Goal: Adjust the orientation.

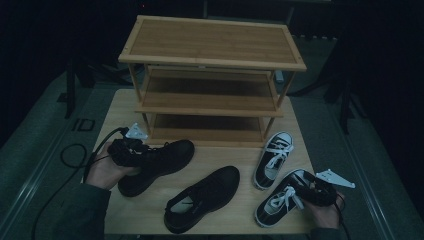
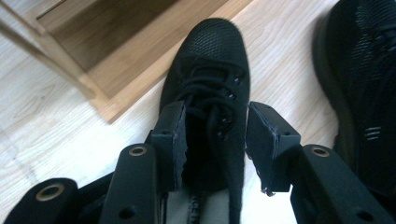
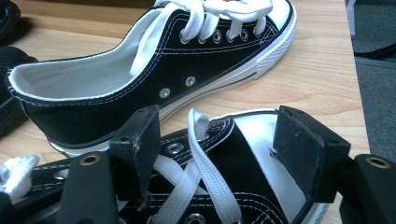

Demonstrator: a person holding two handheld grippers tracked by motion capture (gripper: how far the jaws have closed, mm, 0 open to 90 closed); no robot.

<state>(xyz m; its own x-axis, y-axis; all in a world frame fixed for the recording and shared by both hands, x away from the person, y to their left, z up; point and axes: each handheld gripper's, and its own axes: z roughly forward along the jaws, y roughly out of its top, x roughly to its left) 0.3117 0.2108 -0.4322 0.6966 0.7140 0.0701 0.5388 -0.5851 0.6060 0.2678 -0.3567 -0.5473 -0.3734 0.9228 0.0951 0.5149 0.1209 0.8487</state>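
Left claw: gripping the black boot at its laced collar, lifting it
Right claw: straddling the near sneaker; contact unclear
Shelf rack: ahead-left of left claw
Advice: keeping toe level while sliding in

Heel of black boot hidden behind left claw; second black shoe cut off at right edge; sneaker toe cropped below.

rack blocks table rear, shoes crowd front, shelves free
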